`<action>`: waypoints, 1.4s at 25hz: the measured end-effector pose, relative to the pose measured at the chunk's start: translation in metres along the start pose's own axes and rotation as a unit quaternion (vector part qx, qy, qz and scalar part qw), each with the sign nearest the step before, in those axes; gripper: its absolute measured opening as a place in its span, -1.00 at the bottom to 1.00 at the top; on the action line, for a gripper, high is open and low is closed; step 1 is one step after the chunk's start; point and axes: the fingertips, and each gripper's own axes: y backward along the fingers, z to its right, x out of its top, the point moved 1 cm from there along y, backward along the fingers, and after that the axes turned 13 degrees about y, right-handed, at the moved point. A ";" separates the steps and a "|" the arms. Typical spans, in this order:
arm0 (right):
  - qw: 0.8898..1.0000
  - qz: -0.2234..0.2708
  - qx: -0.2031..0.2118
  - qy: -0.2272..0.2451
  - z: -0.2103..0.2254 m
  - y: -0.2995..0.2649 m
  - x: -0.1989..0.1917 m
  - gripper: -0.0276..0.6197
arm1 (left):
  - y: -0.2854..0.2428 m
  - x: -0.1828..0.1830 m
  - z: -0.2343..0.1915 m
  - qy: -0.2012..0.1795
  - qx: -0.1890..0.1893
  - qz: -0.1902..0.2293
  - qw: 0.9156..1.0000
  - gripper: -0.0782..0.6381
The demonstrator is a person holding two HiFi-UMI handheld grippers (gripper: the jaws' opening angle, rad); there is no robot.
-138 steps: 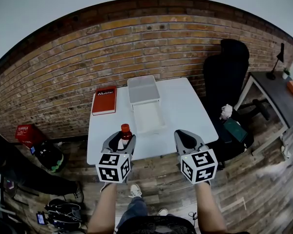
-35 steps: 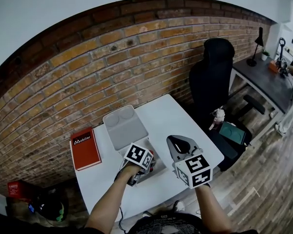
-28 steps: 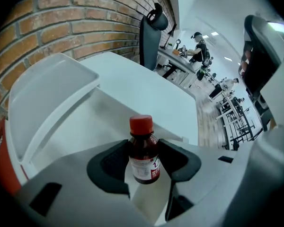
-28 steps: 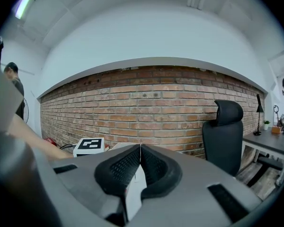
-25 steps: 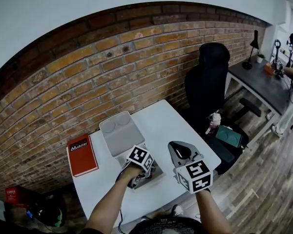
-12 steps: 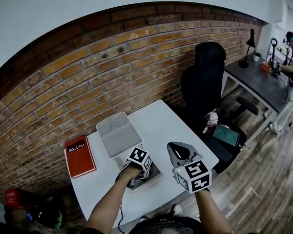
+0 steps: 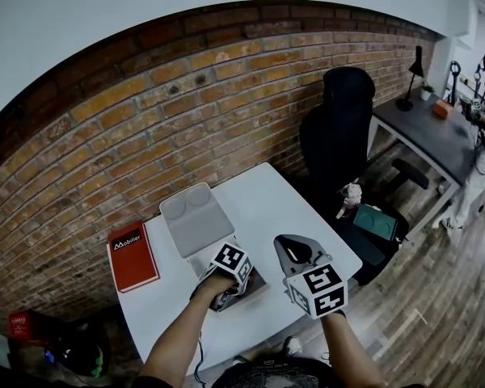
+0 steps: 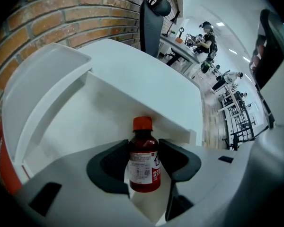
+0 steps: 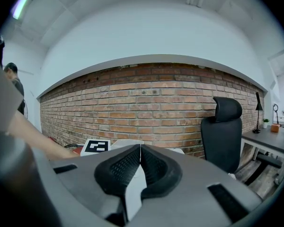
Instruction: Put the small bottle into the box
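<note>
My left tool [image 8: 143, 151] pinches the small brown glass bottle with red cap [image 8: 143, 170] upright at the near end of the open white box [image 8: 71, 122] on the white table [image 7: 268, 194], while my right tool [image 9: 140, 161], to its right, is pressed together.

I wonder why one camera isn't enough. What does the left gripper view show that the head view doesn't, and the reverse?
Only the left gripper view shows the small bottle, clamped between the left gripper's jaws. Only the head view shows the person's forearms and that gripper's marker cube. Both show the white table, the open box, the brick wall and the black chair.
</note>
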 end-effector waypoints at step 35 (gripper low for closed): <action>0.998 0.025 0.064 0.002 -0.034 -0.029 0.026 -0.85 | 0.215 -0.009 -0.058 0.111 0.050 0.402 0.908 -0.36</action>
